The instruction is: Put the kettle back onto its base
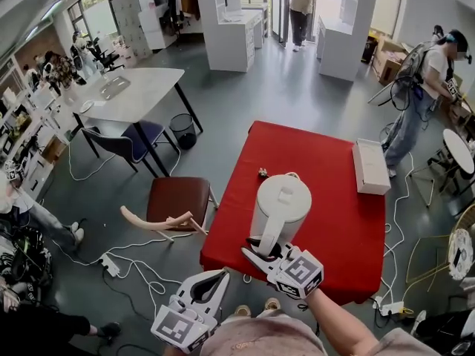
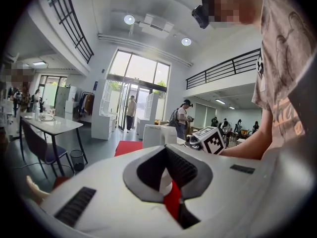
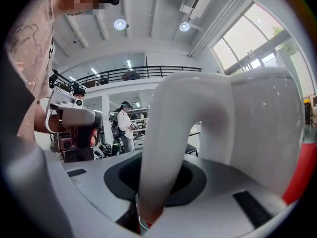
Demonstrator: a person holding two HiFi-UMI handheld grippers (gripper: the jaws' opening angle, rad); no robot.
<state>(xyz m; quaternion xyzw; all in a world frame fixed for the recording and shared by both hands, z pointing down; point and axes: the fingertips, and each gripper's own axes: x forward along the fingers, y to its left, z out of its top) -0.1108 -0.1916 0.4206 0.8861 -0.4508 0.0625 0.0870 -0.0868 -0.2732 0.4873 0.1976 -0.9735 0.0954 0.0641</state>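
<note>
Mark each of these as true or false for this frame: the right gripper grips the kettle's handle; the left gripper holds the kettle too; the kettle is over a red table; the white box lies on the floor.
1. The right gripper is closed on the handle of the white kettle. True.
2. The left gripper holds the kettle too. False: it is beyond the table's near edge, apart from the kettle, with nothing between its jaws.
3. The kettle is over a red table. True.
4. The white box lies on the floor. False: it lies on the red table, at its right edge.
</note>
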